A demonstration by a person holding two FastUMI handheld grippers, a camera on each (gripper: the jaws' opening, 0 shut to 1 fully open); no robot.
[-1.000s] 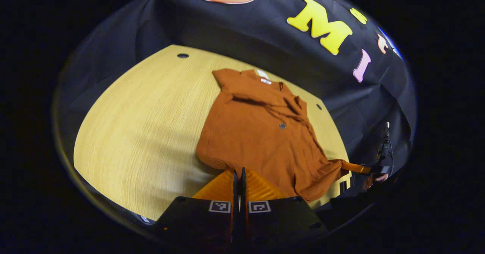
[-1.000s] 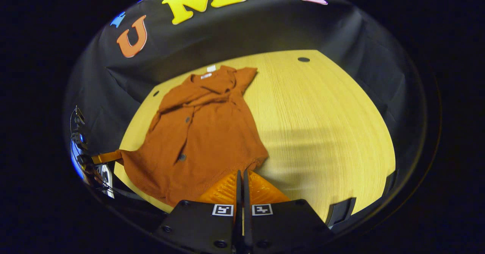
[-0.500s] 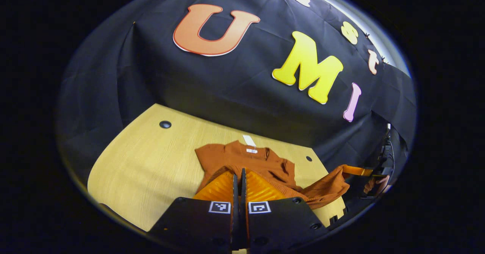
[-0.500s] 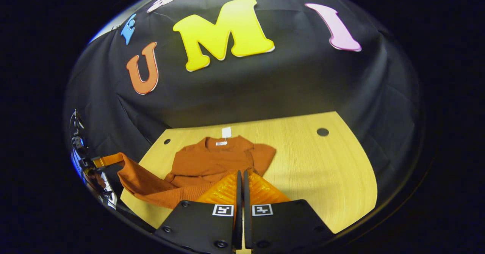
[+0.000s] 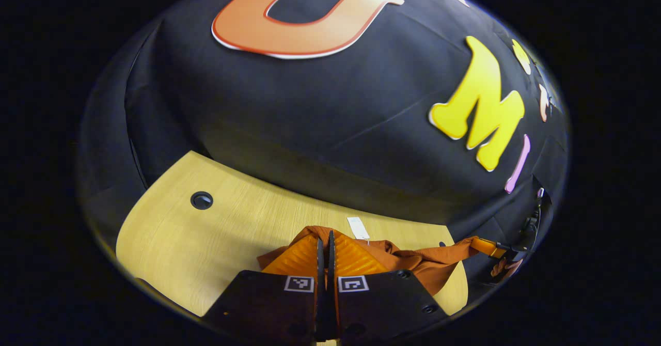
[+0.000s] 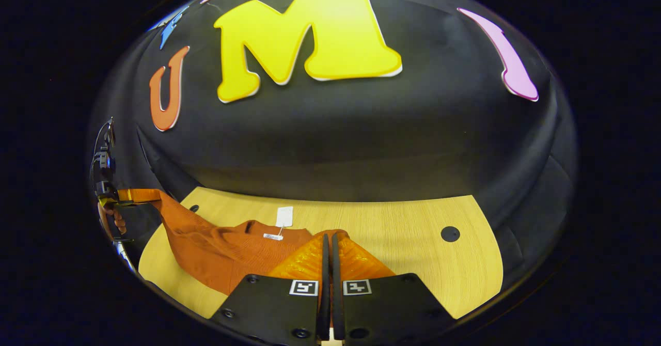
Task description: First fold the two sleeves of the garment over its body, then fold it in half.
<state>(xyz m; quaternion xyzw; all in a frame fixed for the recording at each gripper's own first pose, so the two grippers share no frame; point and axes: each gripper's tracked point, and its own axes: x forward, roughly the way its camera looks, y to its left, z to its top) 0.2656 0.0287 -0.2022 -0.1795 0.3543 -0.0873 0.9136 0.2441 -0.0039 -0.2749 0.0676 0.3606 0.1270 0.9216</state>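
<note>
Left gripper (image 5: 324, 245) pinched on garment (image 5: 413, 261) hem; right gripper (image 6: 328, 242) likewise; cloth carried to far table (image 5: 170, 237) edge near collar tag (image 6: 284, 216); risk: thin hem slips from closed jaws, or uneven release leaves fold skewed, bunched.

Left gripper (image 5: 325, 242) at bottom centre, jaws closed on garment (image 5: 413, 263) edge. Garment stretches rightward from gripper, low over table (image 5: 206, 232). Right gripper (image 5: 490, 248) pinches garment's far end. White tag (image 5: 357, 228) just beyond gripper.
</note>
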